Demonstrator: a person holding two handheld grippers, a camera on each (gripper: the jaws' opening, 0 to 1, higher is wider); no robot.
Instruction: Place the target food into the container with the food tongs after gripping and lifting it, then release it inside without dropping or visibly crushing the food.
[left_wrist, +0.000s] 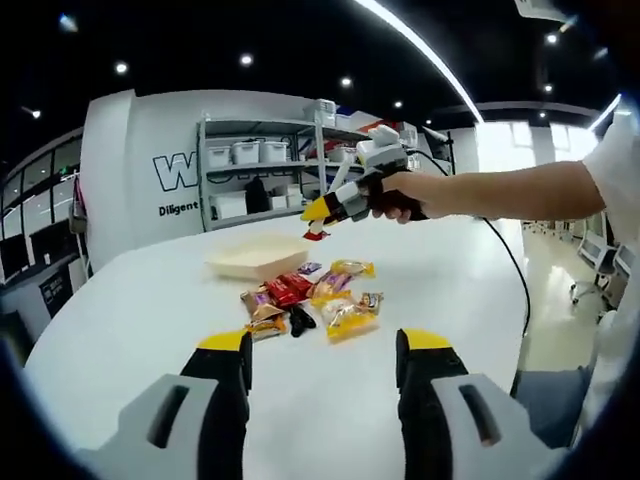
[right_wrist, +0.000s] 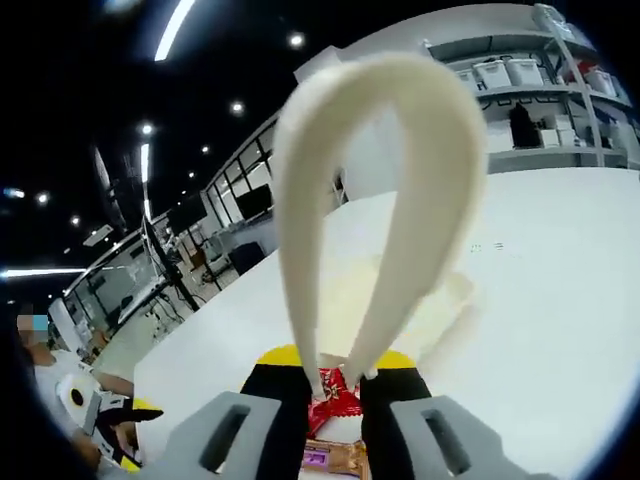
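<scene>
The right claw (left_wrist: 322, 208), closed on cream food tongs (right_wrist: 380, 200), hangs above the white worktop (left_wrist: 150, 300); the tong tips pinch a small red packet (right_wrist: 335, 390) clear of the surface. The shallow cream container (left_wrist: 258, 256) lies just below and toward the left claw's side, beyond the snack pile (left_wrist: 310, 298). The left claw (left_wrist: 322, 360) rests open and empty, farther off.
</scene>
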